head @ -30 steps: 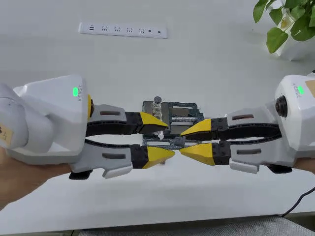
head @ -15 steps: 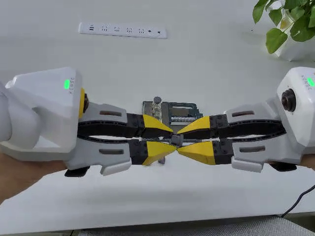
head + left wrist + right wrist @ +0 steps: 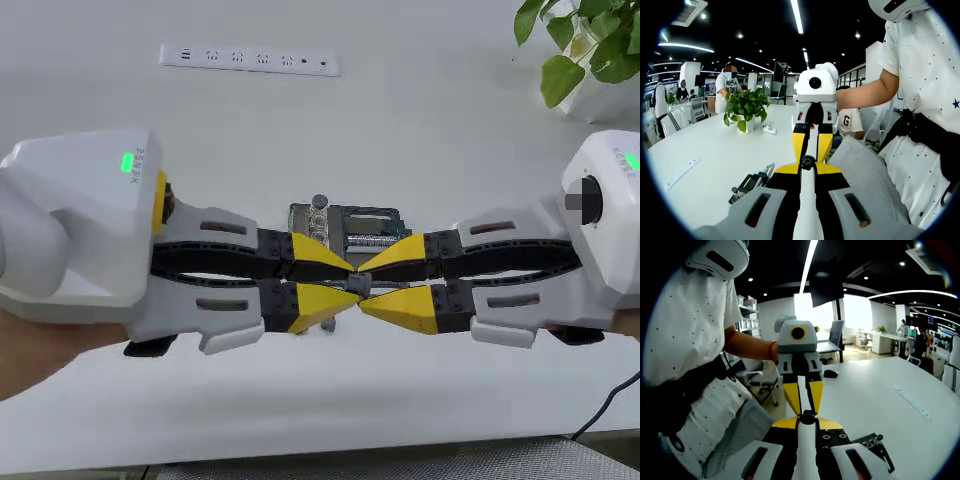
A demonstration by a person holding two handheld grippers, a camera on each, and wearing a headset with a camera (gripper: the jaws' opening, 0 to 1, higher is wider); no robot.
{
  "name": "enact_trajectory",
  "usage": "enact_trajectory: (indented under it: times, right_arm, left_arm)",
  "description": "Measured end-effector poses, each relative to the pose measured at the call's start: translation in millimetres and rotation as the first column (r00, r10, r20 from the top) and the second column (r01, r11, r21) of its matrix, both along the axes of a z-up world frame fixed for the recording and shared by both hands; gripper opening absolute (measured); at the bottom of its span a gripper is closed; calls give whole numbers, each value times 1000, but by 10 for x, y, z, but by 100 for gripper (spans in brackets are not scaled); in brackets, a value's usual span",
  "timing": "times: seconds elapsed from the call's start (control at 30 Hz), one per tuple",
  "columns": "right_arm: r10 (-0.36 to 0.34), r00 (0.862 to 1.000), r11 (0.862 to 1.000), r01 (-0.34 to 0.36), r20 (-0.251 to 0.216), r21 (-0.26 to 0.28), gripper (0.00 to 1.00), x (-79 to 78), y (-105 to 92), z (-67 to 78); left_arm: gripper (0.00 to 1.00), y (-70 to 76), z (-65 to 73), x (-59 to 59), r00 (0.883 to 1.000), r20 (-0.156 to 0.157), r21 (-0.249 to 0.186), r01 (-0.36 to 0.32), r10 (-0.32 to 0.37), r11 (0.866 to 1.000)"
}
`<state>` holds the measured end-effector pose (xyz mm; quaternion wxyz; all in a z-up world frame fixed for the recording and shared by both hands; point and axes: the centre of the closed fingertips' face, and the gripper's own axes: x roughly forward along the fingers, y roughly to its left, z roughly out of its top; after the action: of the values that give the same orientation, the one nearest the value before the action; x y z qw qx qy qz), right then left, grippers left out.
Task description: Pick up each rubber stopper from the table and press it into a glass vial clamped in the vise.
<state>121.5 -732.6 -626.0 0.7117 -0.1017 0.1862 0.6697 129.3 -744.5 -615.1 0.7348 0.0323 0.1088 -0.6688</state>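
A small dark rubber stopper [image 3: 352, 286] hangs above the table where the two grippers meet tip to tip. My left gripper [image 3: 354, 287] reaches in from the left and my right gripper [image 3: 362, 287] from the right. Both pairs of yellow fingers are closed in on the stopper. In the left gripper view the stopper [image 3: 807, 162] sits at my own jaw tips, with the right gripper's fingers [image 3: 801, 142] touching it from above. The right gripper view has the stopper [image 3: 808, 415] pinched the same way. The metal vise [image 3: 345, 222] stands on the table just behind the tips; the fingers hide its front.
A white power strip [image 3: 250, 60] lies at the far side of the white table. A potted plant [image 3: 585, 50] stands at the back right. A black cable [image 3: 610, 410] crosses the near right edge. A grey mesh chair [image 3: 865, 170] stands beside the table.
Both grippers have closed from clearly open a second ago to pinched on the stopper. The left gripper has shifted slightly right, and its tips now meet the right gripper's.
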Motion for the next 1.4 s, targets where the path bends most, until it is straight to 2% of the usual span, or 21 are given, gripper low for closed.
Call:
enact_trajectory:
  times: [0.27,0.5,0.67,0.8,1.0,1.13,1.4]
  right_arm:
    - [-3,1000,1000,3,-4,-1,8,9,-18,-13]
    - [-20,1000,1000,20,-10,8,8,34,-7,19]
    - [-35,999,999,35,-16,17,9,46,9,43]
    - [-50,999,998,51,-17,27,13,73,13,72]
    - [-55,998,998,56,-14,36,11,80,7,101]
    - [-69,998,996,70,-16,59,10,92,2,173]
    - [-77,997,994,78,-16,82,9,102,5,247]
  left_arm:
    - [5,-4,-10,4,1000,-5,-1,-2,2,1000]
    - [5,11,19,39,999,-35,-34,-25,24,999]
    - [4,30,38,56,999,-40,-45,-35,33,998]
    - [4,42,38,57,998,-46,-49,-40,38,998]
    - [4,73,93,94,995,-72,-90,-68,62,994]
    - [4,79,139,111,993,-88,-119,-83,73,989]
    - [4,80,198,123,993,-91,-140,-88,76,986]
